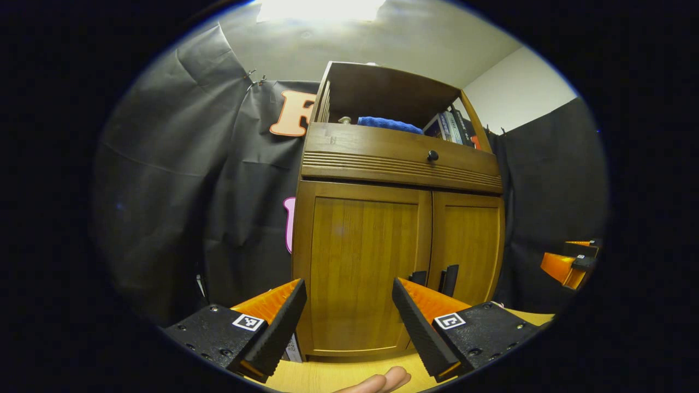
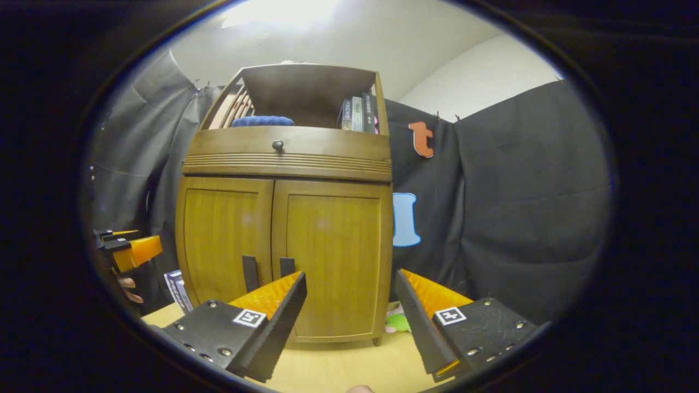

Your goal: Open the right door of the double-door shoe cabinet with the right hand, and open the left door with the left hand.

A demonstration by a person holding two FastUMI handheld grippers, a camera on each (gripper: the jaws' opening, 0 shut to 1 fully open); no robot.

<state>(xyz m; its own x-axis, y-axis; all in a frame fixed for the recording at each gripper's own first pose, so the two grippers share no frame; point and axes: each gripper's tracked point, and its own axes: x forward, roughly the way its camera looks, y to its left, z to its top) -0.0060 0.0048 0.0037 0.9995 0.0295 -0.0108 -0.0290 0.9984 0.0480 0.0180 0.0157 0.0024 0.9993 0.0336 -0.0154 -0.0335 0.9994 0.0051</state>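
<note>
Both views low, near, facing cabinet [image 1: 401,218]

Open tabletop [image 2: 338,365] between both grippers and shoe cabinet [image 2: 284,164], path to doors unblocked. Left door [image 1: 363,262] and right door [image 2: 333,256] shut, dark handles [image 2: 267,273] side by side at centre seam. Booklet [image 2: 177,289] leaning beside cabinet's left flank; small green item [image 2: 397,322] at right foot.

No lettering can be read here. The dark book spines [image 2: 357,113] on the brown wooden cabinet's [image 2: 284,240] top shelf carry print too small to make out. The white square tags [image 1: 248,322] on the tool bear only black patterns.
</note>
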